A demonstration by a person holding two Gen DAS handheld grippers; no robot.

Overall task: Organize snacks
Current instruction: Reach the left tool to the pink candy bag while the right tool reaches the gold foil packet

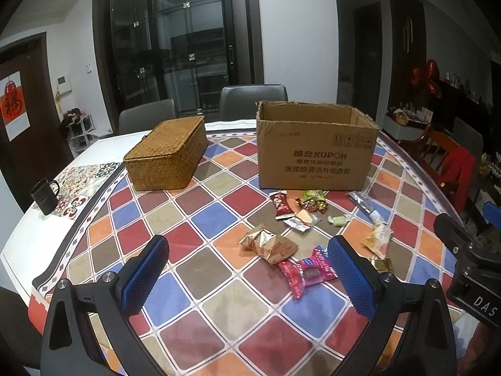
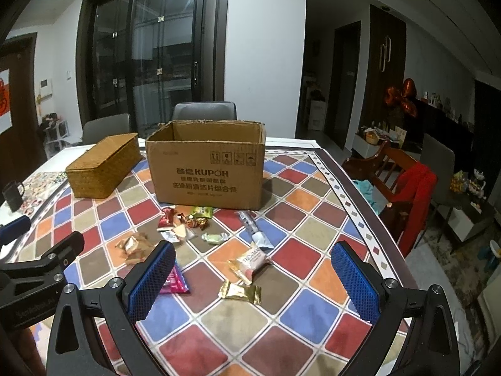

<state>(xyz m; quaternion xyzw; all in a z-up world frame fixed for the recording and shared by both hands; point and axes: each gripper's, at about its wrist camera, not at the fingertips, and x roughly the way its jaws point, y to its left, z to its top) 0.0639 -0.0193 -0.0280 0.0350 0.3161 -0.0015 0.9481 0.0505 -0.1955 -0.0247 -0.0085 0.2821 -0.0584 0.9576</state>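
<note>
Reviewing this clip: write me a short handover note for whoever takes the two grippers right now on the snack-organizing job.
Left gripper: open, empty, above the table with the pink wrapper just ahead of it.
Right gripper: open, empty, above the gold candy and the white DEMA packet.
Snacks: all loose on the checkered tablecloth in front of the cardboard box, including the tan packets, red wrapper, green packet and silver stick.
Wicker basket: lid closed, left of the box.
Done: no snack visibly put away; the box interior is mostly hidden.
Left: collect every snack.
</note>
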